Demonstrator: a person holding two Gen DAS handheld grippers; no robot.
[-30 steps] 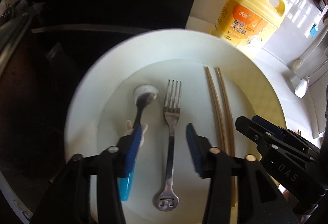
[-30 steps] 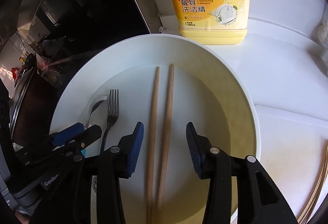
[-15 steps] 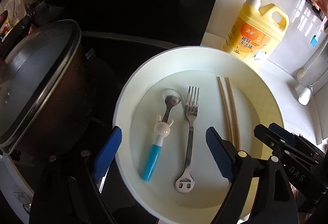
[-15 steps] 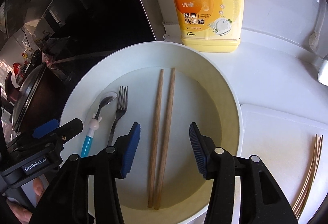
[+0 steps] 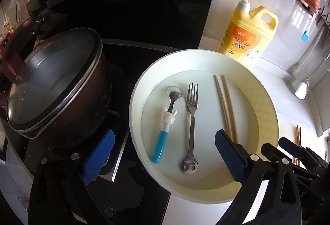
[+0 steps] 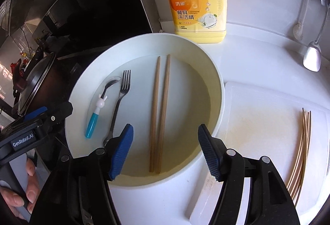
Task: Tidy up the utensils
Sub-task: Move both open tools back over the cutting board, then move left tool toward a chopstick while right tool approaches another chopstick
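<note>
Currently: utensils laid out in the white plate (image 6: 218, 89), both of your grippers empty above its near rim.

Item, chopsticks (image 6: 159, 113): a pair lying side by side, long axis running away from you, straight ahead of your right gripper (image 6: 165, 150), whose jaws are opening with nothing pinched between them; this is the nearer hand. Item, fork (image 5: 191, 126) and blue-handled spoon (image 5: 167, 124): parallel to the chopsticks, handles toward you, ahead of your left gripper (image 5: 163, 155), whose jaws are opening, already spread wide and holding nothing, one pad over the stove side and one over the plate. Item, further thin sticks (image 6: 301, 148): on the white board to the right, well apart from the plate, closest to your right hand.
</note>
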